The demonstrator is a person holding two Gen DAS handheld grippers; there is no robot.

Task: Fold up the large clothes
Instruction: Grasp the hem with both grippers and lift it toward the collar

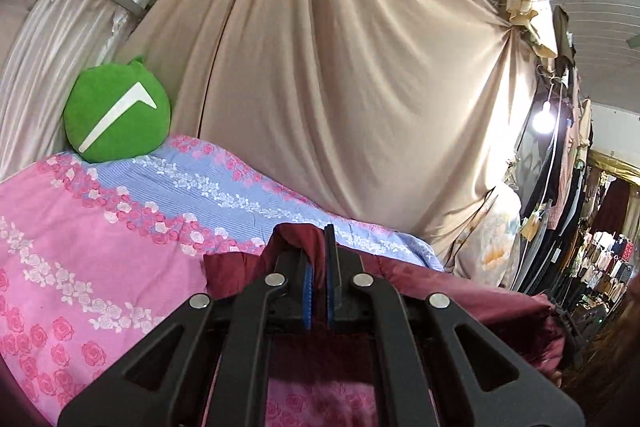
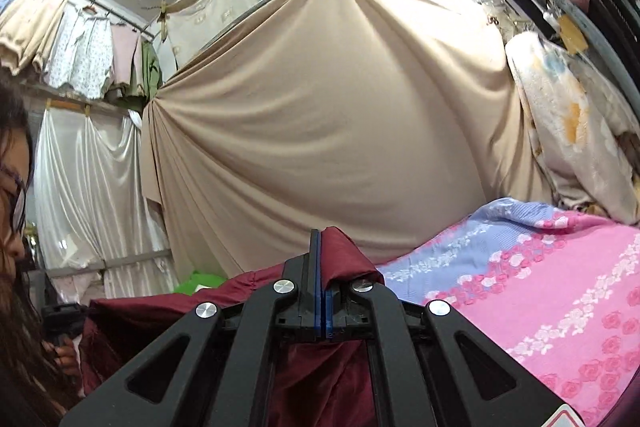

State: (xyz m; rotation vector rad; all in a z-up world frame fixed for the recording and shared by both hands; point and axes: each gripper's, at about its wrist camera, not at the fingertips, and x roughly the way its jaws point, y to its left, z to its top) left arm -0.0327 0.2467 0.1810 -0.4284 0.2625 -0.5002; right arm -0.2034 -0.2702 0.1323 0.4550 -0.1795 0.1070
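Both wrist views level, toward beige drape (image 1: 340, 87)

I see my left tongs (image 1: 319, 259) and right tongs (image 2: 322, 259) clamped tight (blue pads nearly meeting), lower centre.

Dark maroon garment (image 1: 460, 291), shiny and creased, stretches across the lower frame in both wrist views, a bunched edge poking up at lower centre, draping below.
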